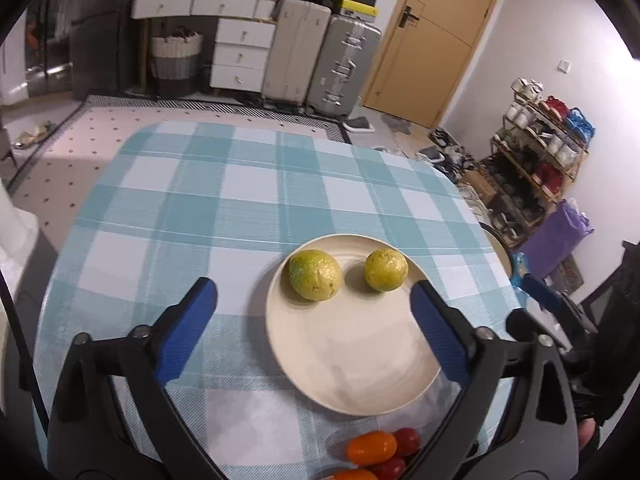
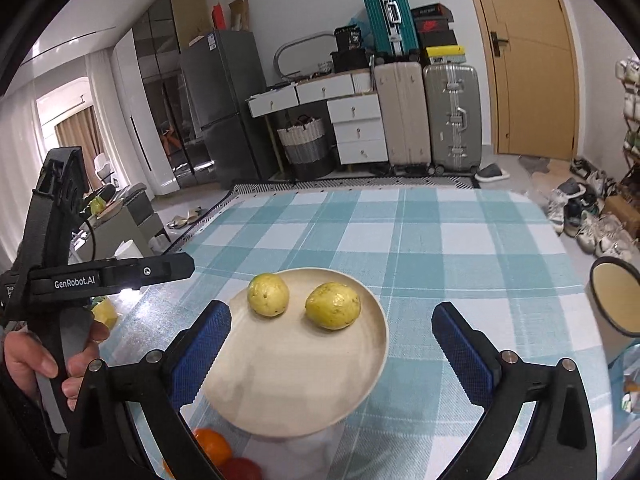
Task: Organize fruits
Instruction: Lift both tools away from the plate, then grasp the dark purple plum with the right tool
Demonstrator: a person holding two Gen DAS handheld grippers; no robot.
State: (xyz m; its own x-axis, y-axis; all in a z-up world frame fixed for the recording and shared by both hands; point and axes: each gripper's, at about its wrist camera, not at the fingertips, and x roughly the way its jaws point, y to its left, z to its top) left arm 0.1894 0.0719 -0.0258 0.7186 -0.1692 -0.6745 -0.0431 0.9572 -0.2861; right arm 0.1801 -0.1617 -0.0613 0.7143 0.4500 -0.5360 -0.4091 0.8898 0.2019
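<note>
Two yellow-green round fruits lie side by side on the far half of a cream plate on the checked tablecloth. My left gripper hovers over the plate's near side, open, with its blue pads touching nothing. The right wrist view shows the same fruits and plate. There my right gripper is open wide and holds nothing. Small orange and red tomatoes lie just below the plate's near rim.
A hand holds the left gripper's black body at the left. A dark-rimmed cup stands at the table's right edge. Another yellow fruit shows by the left edge. Suitcases and drawers stand far behind.
</note>
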